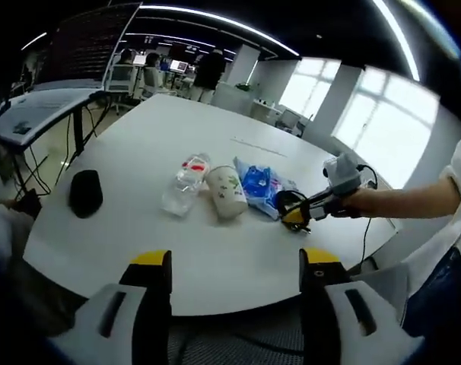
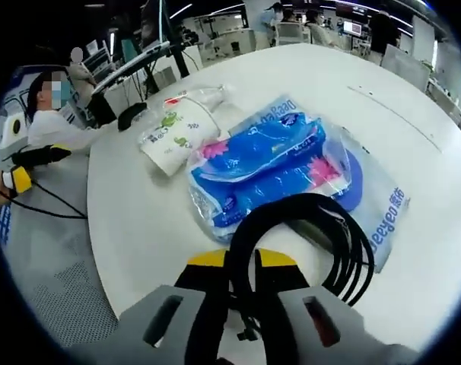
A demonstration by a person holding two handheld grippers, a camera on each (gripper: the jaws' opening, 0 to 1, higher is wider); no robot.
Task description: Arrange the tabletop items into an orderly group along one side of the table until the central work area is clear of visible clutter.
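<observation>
Clamping a black cable [image 2: 303, 236] beside the blue pack [image 2: 272, 163], cup [image 1: 226, 192] and bottle [image 1: 186, 182], the right gripper [image 2: 242, 262] works while the left gripper [image 1: 234, 266] gapes empty; mouse [image 1: 85, 192] remains apart.

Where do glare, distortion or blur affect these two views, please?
Left gripper view: bright windows wash out at upper right, the table edge bows from fisheye distortion, and the left gripper looks soft. Right gripper view: the tissue pack shows plastic glare, and the cable in the right gripper is sharp.

Bottle [image 1: 186, 182], cup [image 1: 227, 192], blue packet [image 1: 259, 185] lie side by side.
</observation>
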